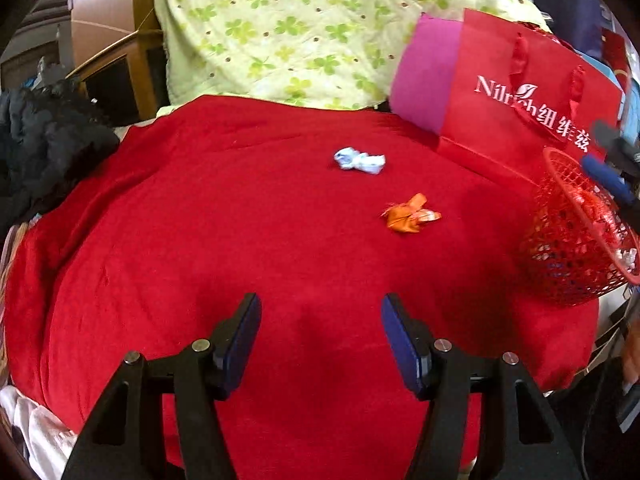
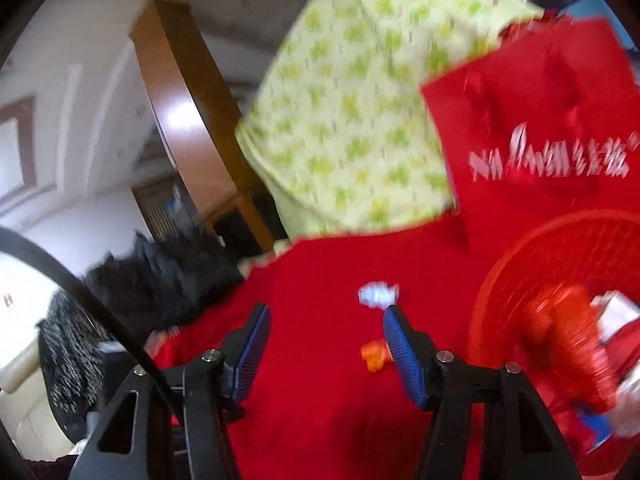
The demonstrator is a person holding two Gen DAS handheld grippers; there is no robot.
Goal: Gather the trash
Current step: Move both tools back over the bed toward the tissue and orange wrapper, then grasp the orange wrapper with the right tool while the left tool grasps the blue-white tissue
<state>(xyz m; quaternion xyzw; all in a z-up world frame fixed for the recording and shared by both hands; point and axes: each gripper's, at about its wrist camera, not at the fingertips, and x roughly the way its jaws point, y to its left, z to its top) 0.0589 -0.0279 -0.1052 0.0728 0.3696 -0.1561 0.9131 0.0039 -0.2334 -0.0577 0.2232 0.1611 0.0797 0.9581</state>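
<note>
Both tools gape empty: left tool [image 1: 321, 344], right tool [image 2: 326, 350] | orange wrapper [image 1: 412, 214], blue-white wrapper [image 1: 359, 161] lie loose on red blanket [image 1: 200, 240] | risk: light mesh basket [image 1: 576, 236] near the edge tips if bumped; a pinch snags cloth.

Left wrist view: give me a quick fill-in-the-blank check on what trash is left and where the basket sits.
1. Two loose wrappers lie on the red blanket: a pale blue wrapper and an ____ one.
2. The red mesh basket sits at the blanket's ____ edge in this view.
3. The left gripper has its jaws ____, holding nothing.
4. Behind the basket stands a red ____ with white lettering.

Missing words: orange; right; open; paper bag
</note>
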